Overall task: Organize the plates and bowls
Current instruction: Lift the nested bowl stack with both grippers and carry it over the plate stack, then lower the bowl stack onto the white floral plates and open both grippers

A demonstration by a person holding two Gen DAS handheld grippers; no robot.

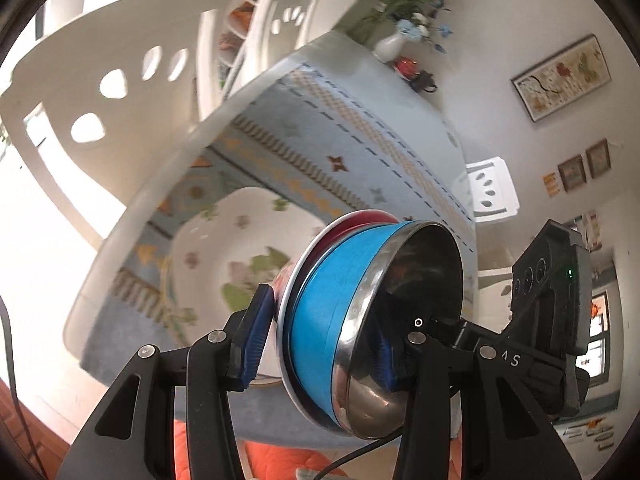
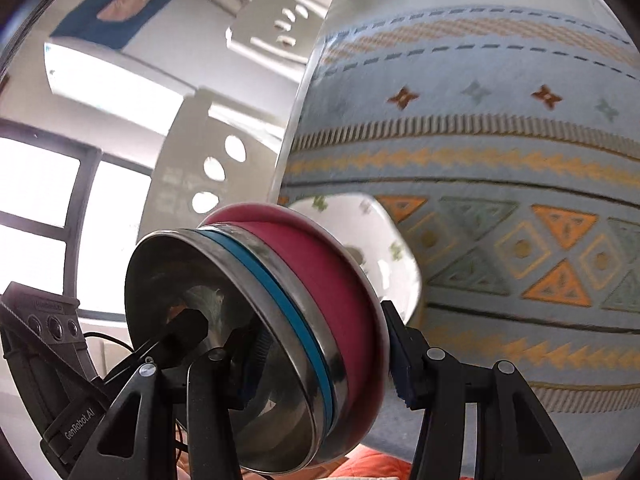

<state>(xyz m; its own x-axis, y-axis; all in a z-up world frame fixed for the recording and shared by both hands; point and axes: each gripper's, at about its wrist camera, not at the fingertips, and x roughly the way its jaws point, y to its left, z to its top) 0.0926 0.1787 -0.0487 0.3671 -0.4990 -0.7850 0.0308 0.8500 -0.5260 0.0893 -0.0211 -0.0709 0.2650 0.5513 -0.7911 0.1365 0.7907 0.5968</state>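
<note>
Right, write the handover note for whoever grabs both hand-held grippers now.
Left hand-held gripper: clamped on the stacked bowls' rims.
Right hand-held gripper: clamped on the same stack from the other side.
Stack: blue bowl nested in red bowl, a white plate under them, all tipped and held off the table.
Floral square plate sits on the table.
Done: bowls nested.
Left: set the stack down, probably on the square plate.

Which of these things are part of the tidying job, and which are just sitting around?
Part of the job:
- nested steel bowls, blue-banded and red-banded
- white floral square plate
- left gripper
- right gripper

Just there:
- white vase of flowers
- white chairs
- framed picture
</note>
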